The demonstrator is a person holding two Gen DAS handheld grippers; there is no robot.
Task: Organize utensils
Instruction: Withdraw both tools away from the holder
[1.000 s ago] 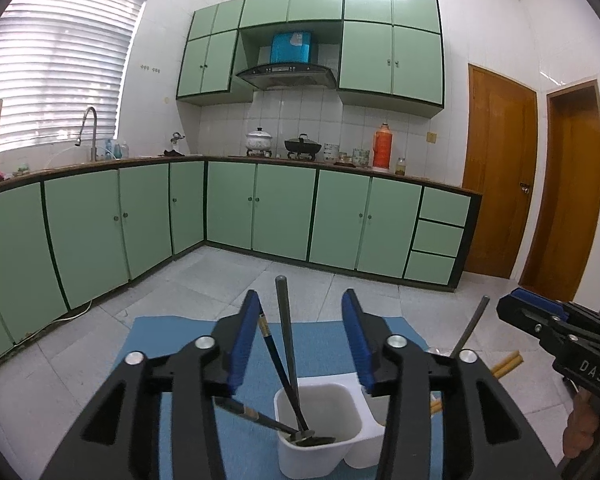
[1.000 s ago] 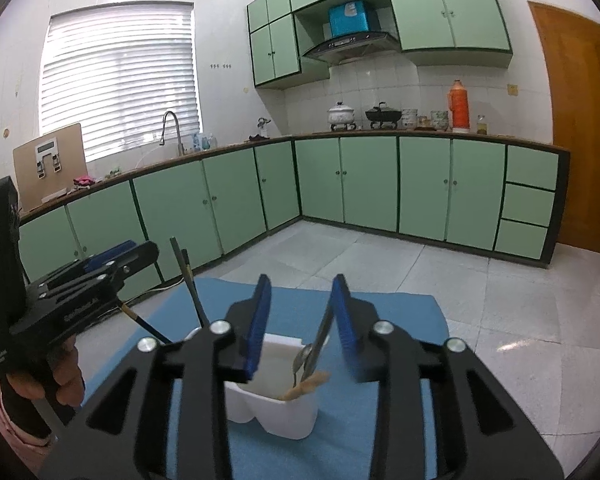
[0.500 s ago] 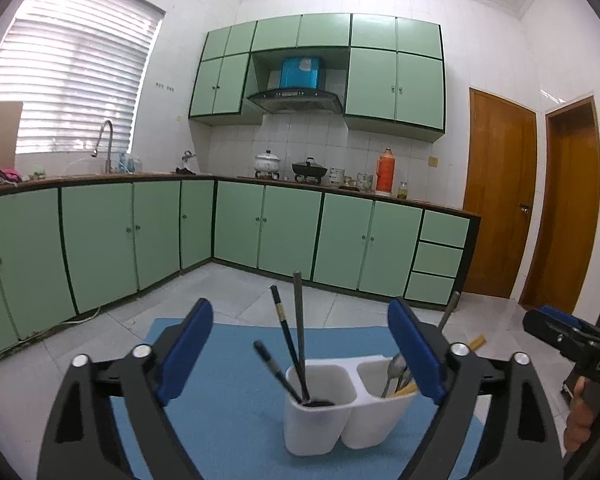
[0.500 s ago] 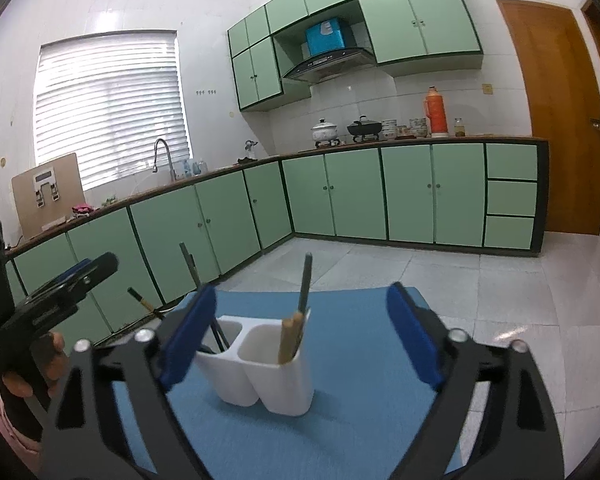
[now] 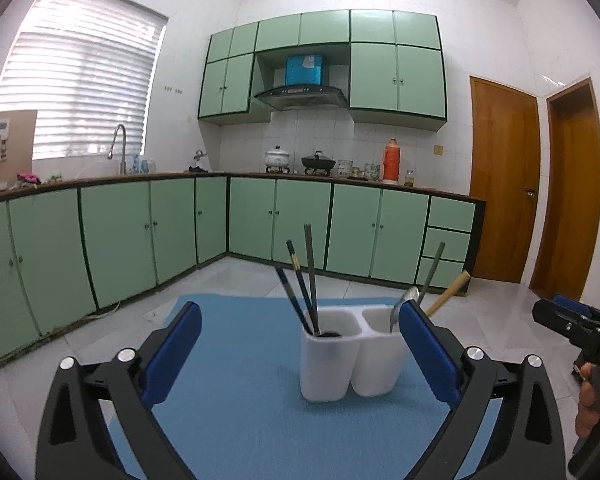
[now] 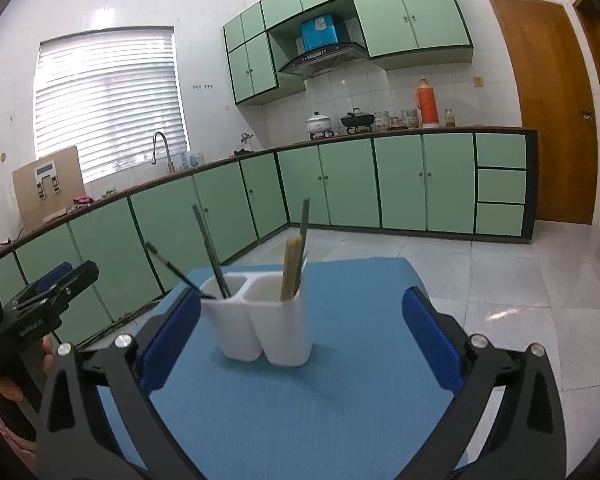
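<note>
Green kitchen behind; blue mat [image 5: 236, 380] with white holder [image 5: 352, 354] far; left gripper [image 5: 300, 350] and right gripper [image 6: 302, 334] near, level, just opened wide, empty.

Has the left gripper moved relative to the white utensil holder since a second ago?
Yes. The left gripper has backed away from the white utensil holder, its jaws have just been opening, nothing between them.

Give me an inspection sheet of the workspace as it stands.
Surface: blue mat on a table.
Job's things: white two-compartment plastic holder upright on the mat; dark chopsticks in one compartment, metal spoon and wooden-handled utensil in the other.
Clutter: nothing seen.
Grippers: left gripper and right gripper have just been opening; both wide, nothing between them.
Cables: nothing seen.
Surroundings: green kitchen cabinets, wooden door.
</note>
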